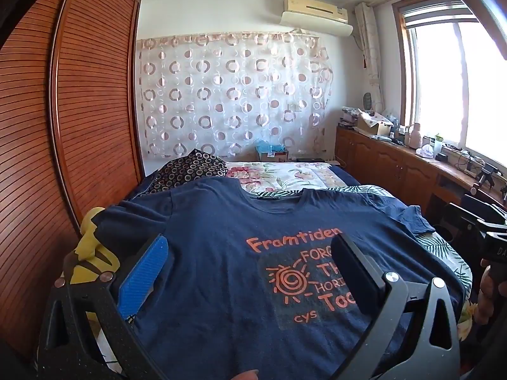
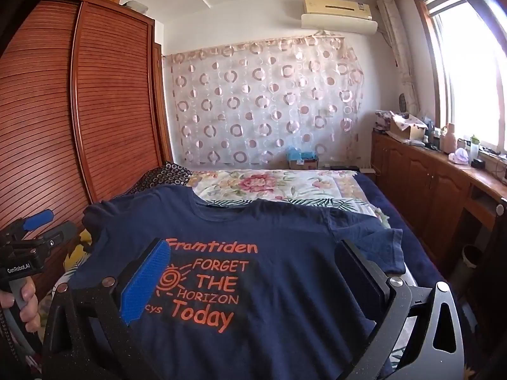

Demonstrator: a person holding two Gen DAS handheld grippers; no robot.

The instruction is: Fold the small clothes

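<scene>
- A navy T-shirt (image 2: 269,253) with orange lettering lies spread flat, print side up, on a bed (image 2: 421,247), collar pointing away from the viewer.
- The left gripper (image 1: 250,272) hovers over the shirt's left half, jaws spread wide and holding nothing.
- The right gripper (image 2: 253,278) hovers over the middle of the print, jaws equally wide and empty.
- No fold looks made yet; this seems the very start, just before the first grasp.
- The next move likely calls for lowering each gripper to a sleeve or side hem and pinching the cloth.
- A wooden wardrobe (image 1: 63,126) stands close along the left; the right sleeve (image 2: 383,247) lies near the bed's right edge.
- Beyond the collar, a floral quilt (image 2: 269,183) leaves open room.
</scene>
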